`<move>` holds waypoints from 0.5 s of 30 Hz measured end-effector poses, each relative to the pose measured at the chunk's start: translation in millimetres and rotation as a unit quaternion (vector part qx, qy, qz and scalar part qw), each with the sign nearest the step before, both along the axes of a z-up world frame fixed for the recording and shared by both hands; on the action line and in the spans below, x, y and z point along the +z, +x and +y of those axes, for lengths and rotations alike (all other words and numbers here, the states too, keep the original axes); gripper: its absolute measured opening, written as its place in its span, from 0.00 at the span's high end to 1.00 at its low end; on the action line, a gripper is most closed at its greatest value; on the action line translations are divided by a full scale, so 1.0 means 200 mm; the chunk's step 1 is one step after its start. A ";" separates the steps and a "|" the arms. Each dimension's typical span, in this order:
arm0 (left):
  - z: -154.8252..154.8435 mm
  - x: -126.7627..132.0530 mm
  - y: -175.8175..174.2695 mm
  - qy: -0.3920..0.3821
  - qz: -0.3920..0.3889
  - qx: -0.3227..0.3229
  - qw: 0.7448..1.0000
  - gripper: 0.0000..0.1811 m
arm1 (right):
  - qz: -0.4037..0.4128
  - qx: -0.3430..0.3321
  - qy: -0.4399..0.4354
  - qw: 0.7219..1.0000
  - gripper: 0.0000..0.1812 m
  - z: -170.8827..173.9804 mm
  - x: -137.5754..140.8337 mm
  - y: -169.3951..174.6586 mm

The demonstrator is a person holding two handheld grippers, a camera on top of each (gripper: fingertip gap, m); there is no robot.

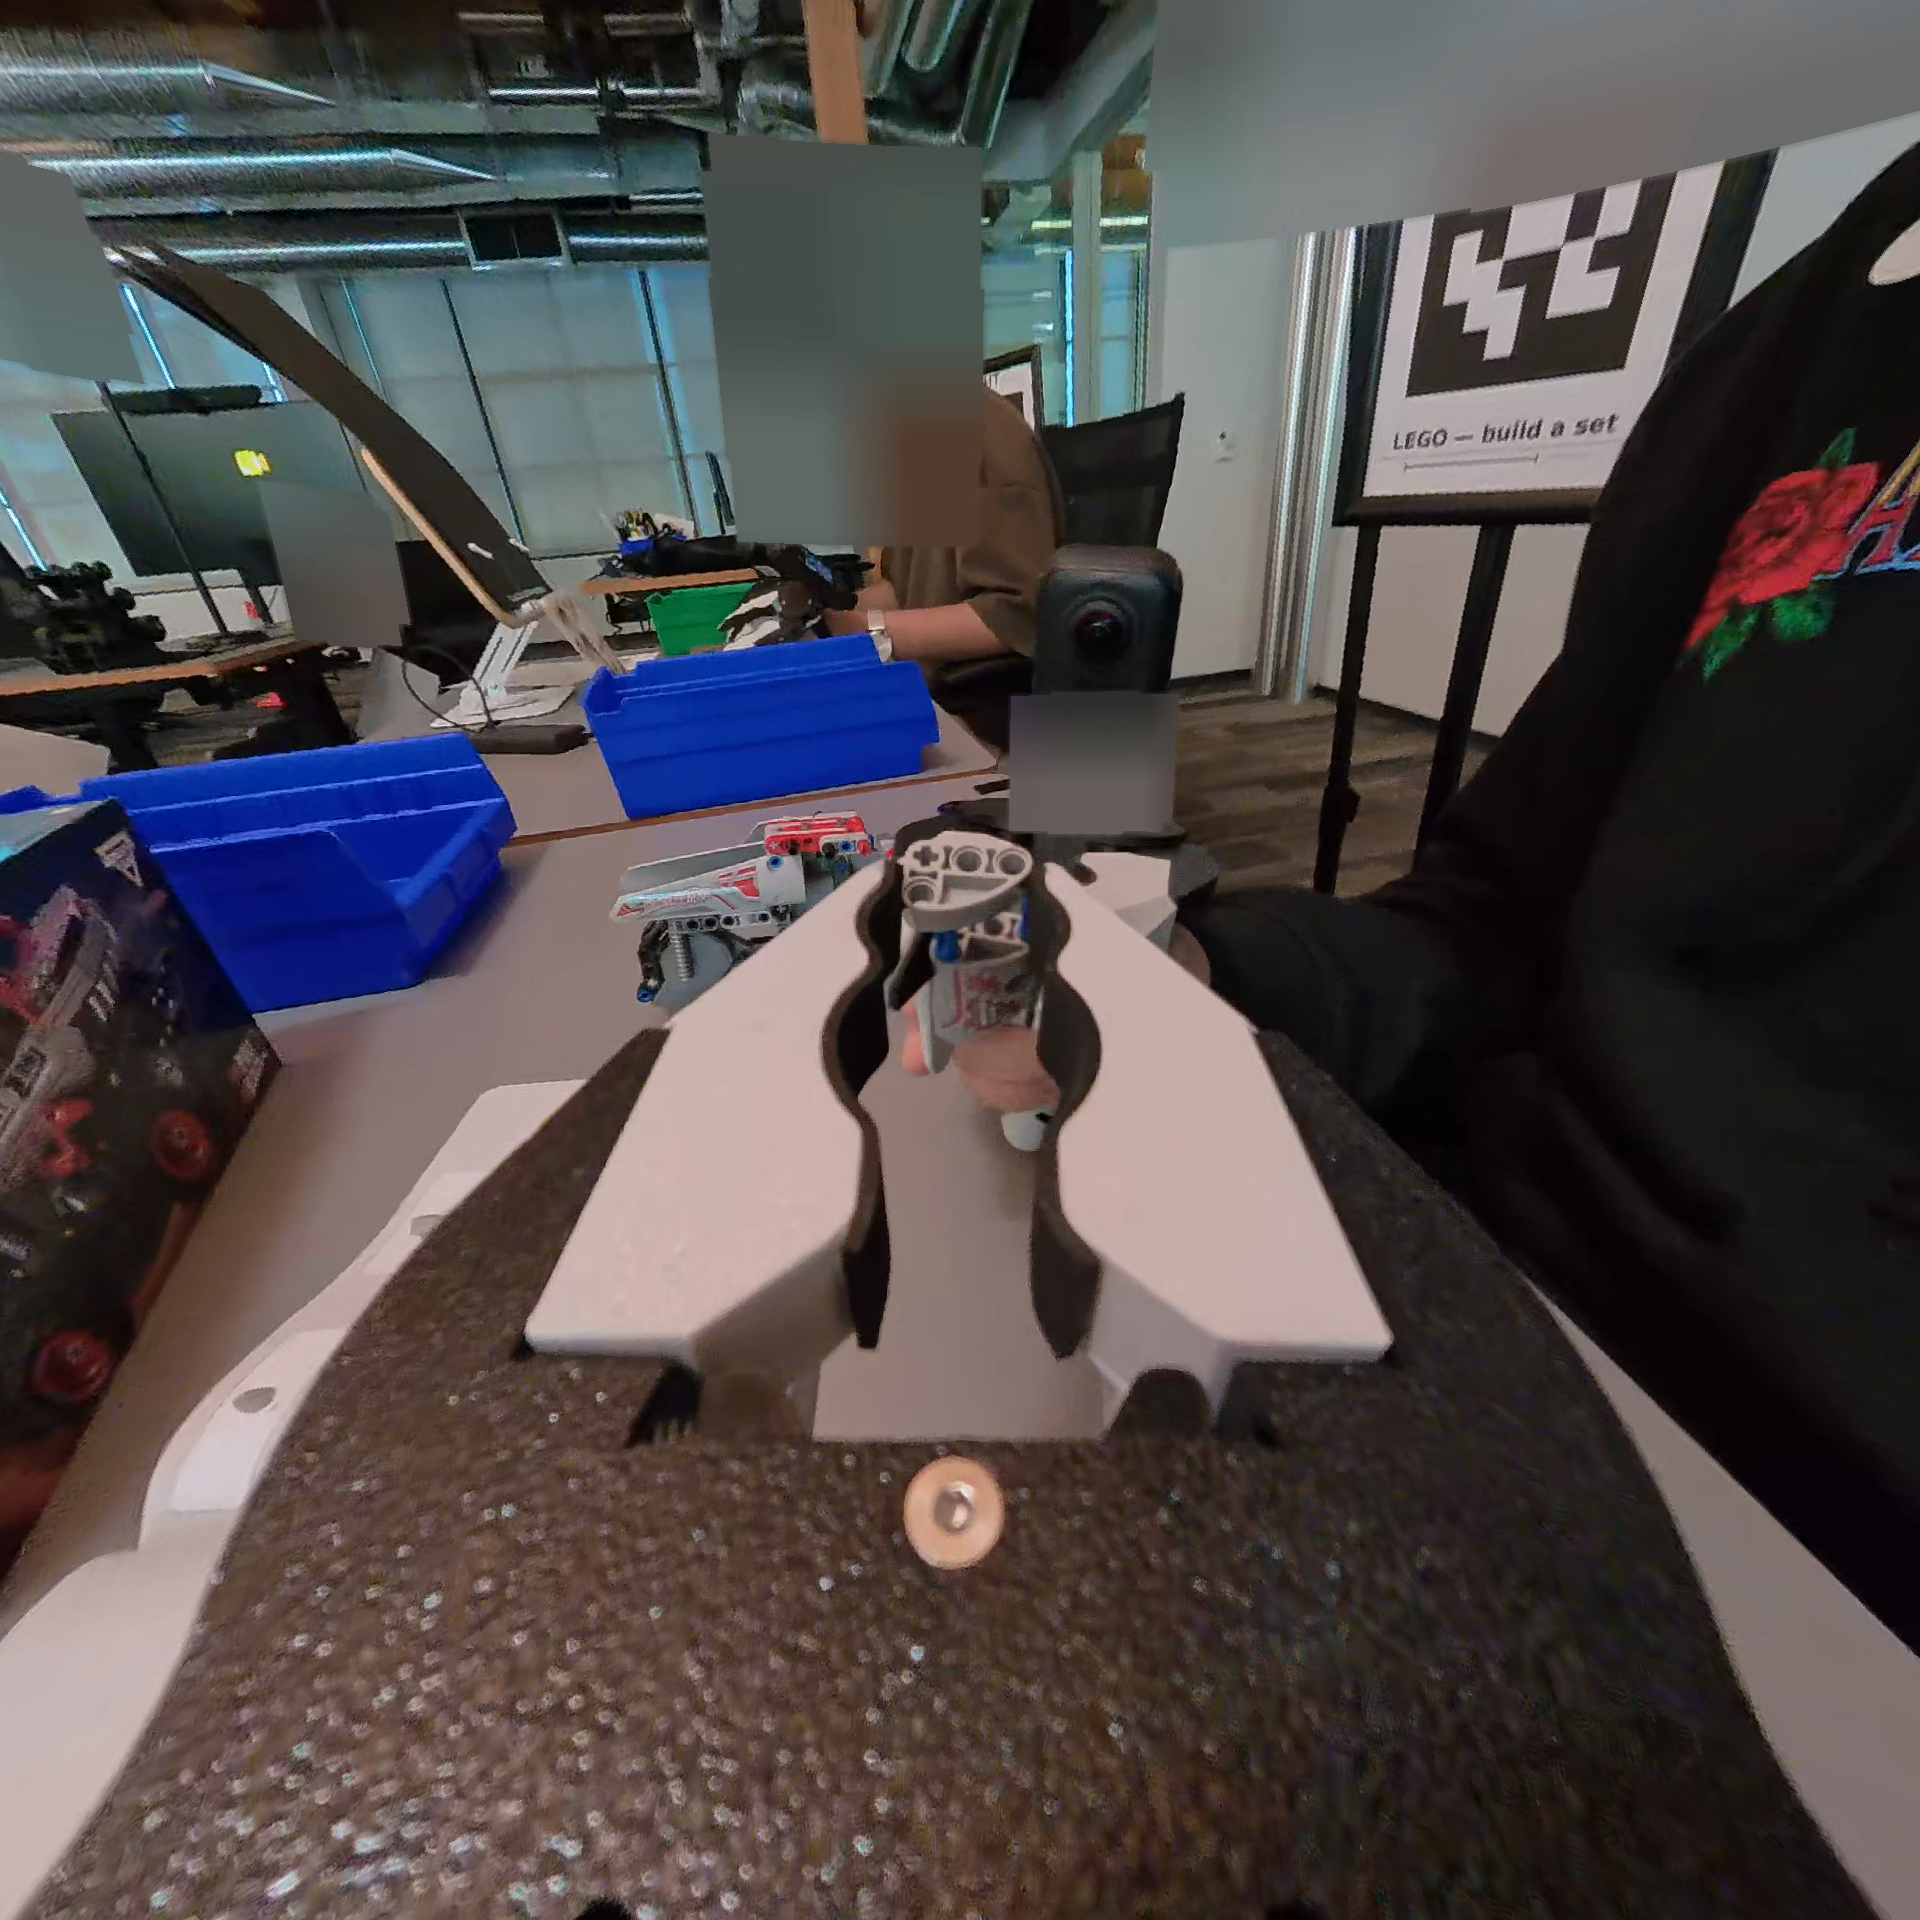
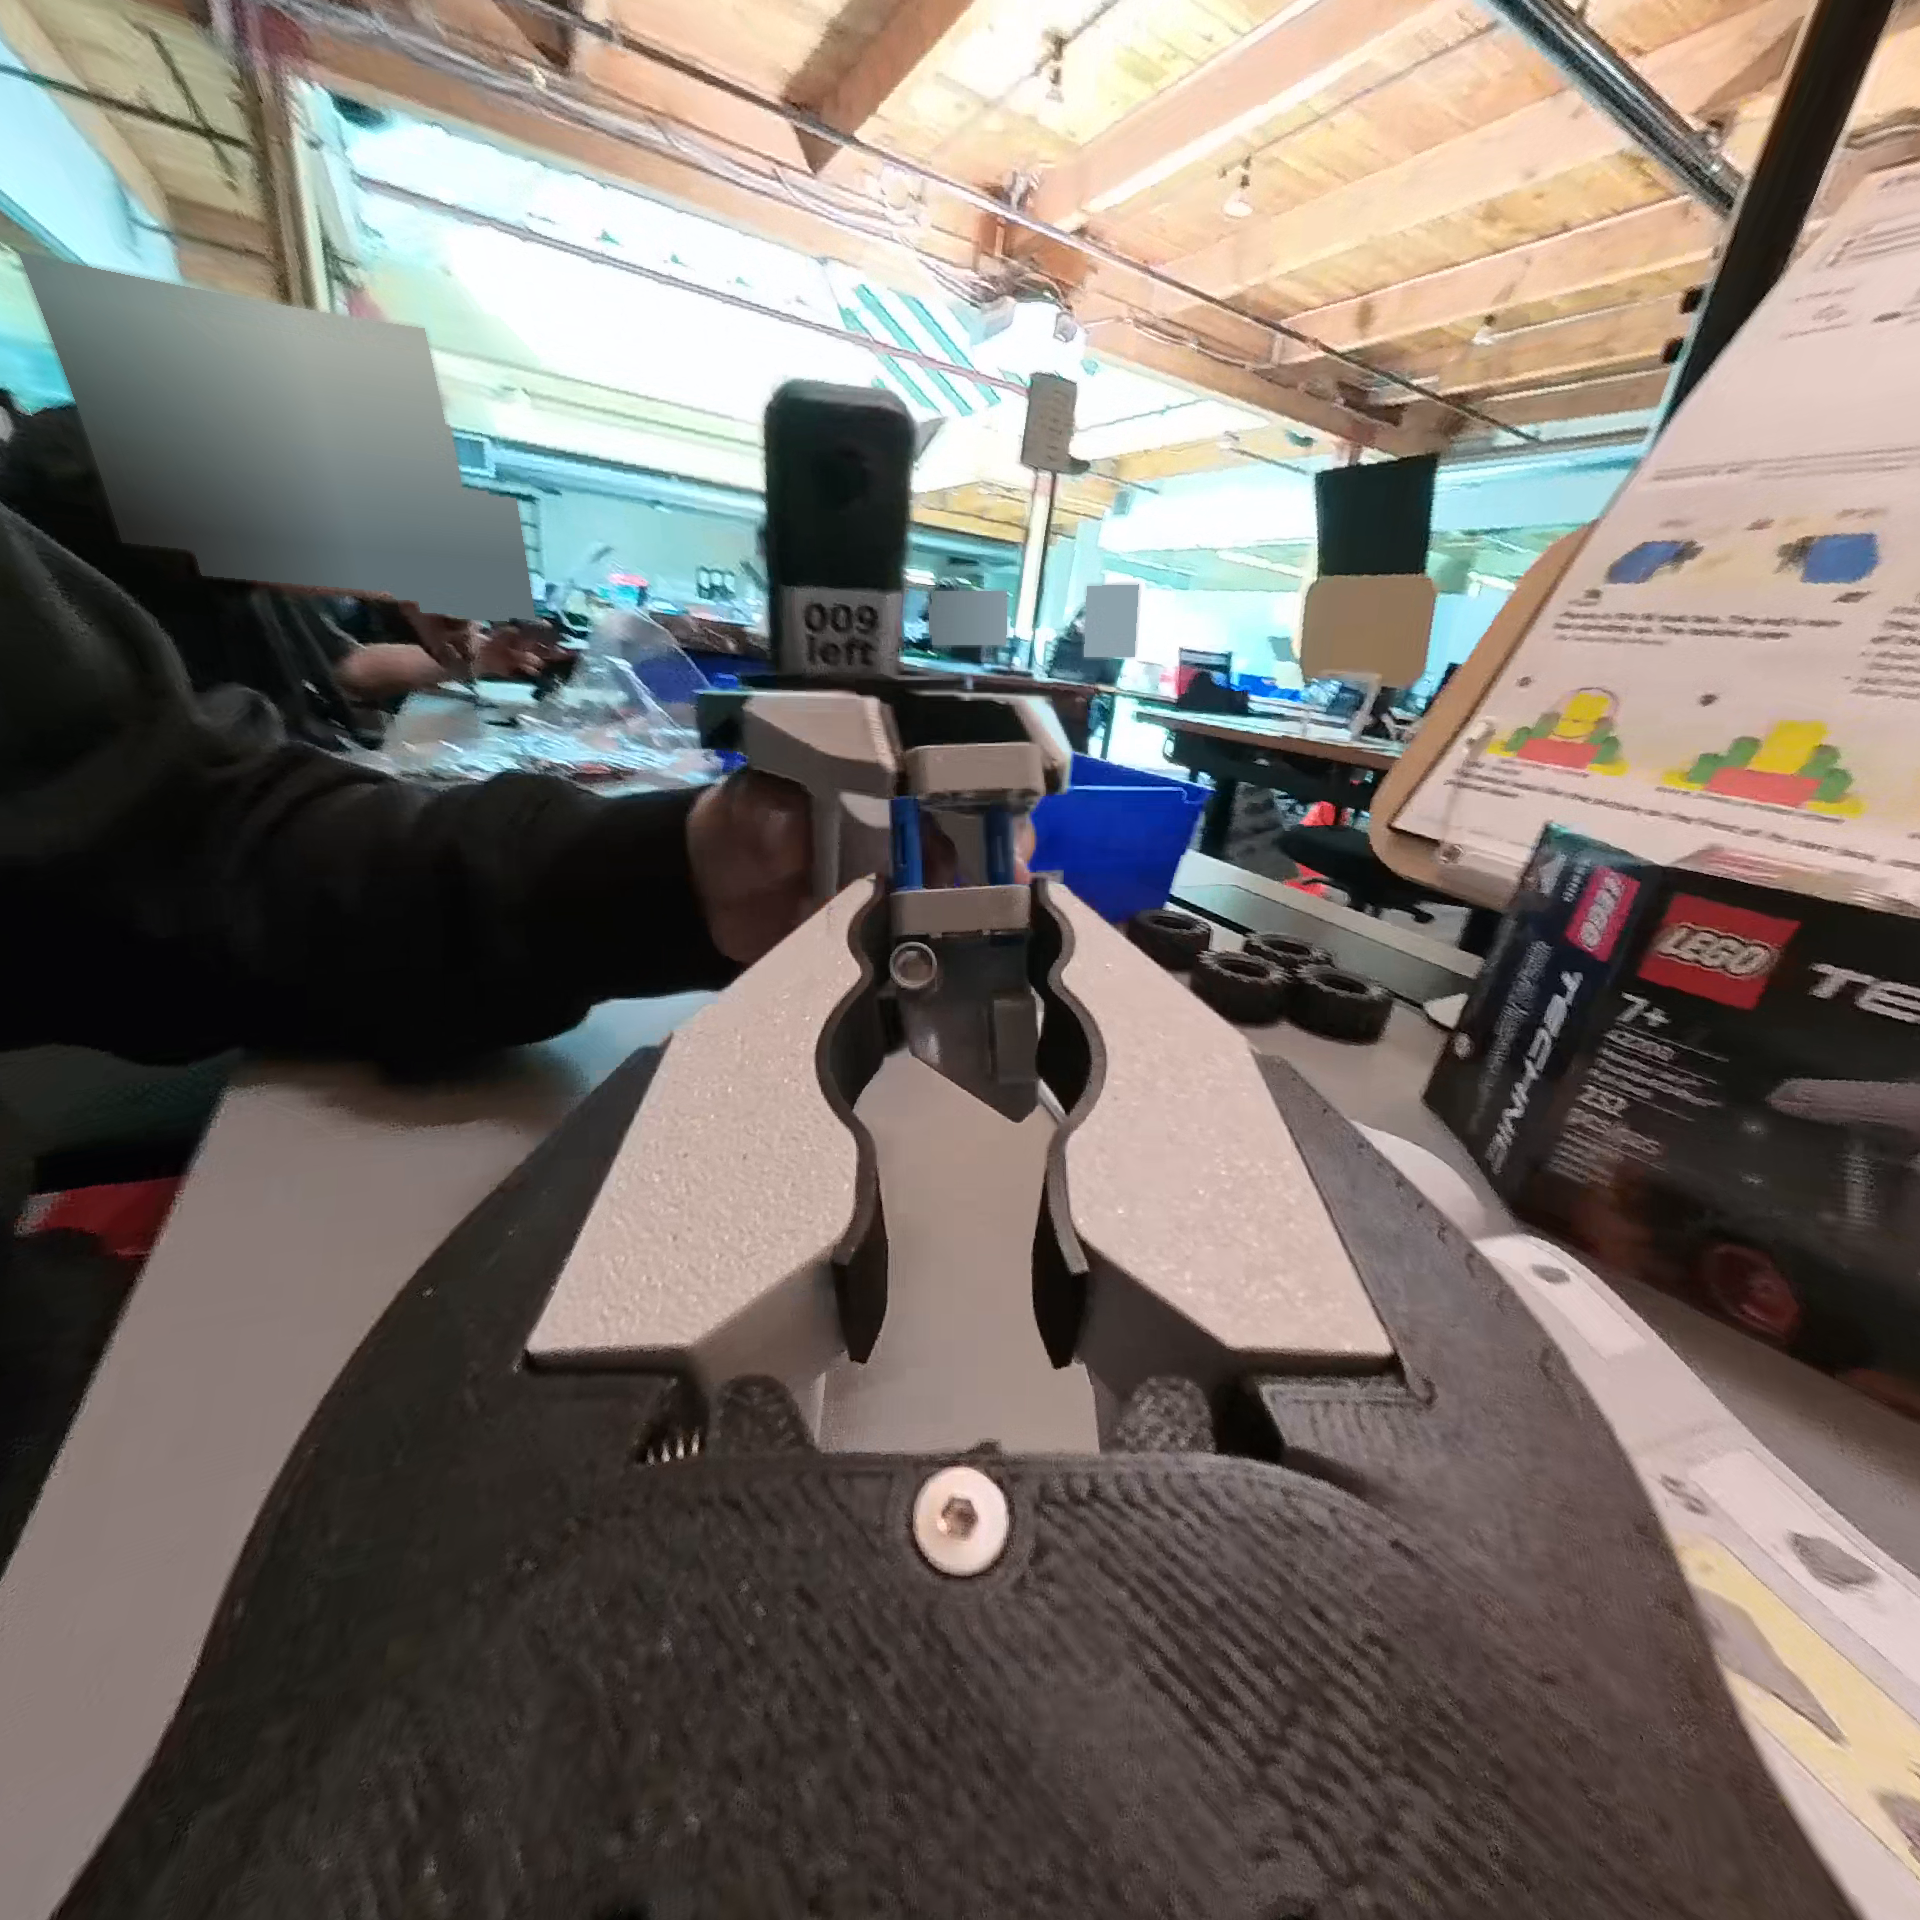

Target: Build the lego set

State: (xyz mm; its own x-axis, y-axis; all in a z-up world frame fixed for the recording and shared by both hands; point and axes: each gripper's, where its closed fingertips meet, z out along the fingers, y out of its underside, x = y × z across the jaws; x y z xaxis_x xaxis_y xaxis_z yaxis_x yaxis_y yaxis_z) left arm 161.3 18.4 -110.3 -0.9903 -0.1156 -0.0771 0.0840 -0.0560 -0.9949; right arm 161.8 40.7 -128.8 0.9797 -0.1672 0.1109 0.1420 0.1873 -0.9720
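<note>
My left gripper (image 1: 961, 920) is shut on a small lego sub-assembly (image 1: 966, 883), held above the table. It has a light grey holed plate, blue pins and a white panel with red markings. My right gripper (image 2: 961, 935) faces the left one tip to tip. It is shut on the same sub-assembly's grey end (image 2: 971, 1023), which blue pins (image 2: 902, 847) join to a grey piece (image 2: 971, 779) in the left gripper's fingers (image 2: 821, 748). A partly built red, white and grey lego vehicle (image 1: 748, 904) sits on the table (image 1: 395, 1091) behind the left gripper.
Two blue bins (image 1: 312, 842) (image 1: 758, 717) stand at the back left. The lego box (image 2: 1714, 1060) and an instruction sheet on a stand (image 2: 1714, 623) are to the right, with several black tyres (image 2: 1288, 977) beside them. A person's black sleeve (image 2: 312, 883) reaches in from the left. My left and right fingertips are right by each other.
</note>
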 end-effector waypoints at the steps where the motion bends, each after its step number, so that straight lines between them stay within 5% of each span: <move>1: 0.01 0.00 0.00 -0.003 0.005 -0.003 1.000 0.88 | 0.005 0.011 0.005 1.000 0.87 0.00 0.01 -0.01; 15: -0.02 -0.01 0.03 -0.034 0.042 0.023 0.998 0.89 | 0.032 -0.014 0.006 0.999 0.87 -0.02 0.00 0.05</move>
State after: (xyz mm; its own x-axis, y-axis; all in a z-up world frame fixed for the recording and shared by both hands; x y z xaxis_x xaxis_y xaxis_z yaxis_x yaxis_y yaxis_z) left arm 168.2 15.3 -111.8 -0.9864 -0.1634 0.0150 0.0051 -0.1213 -0.9926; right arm 172.2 37.2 -129.5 0.9796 -0.1957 0.0464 0.0853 0.1951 -0.9771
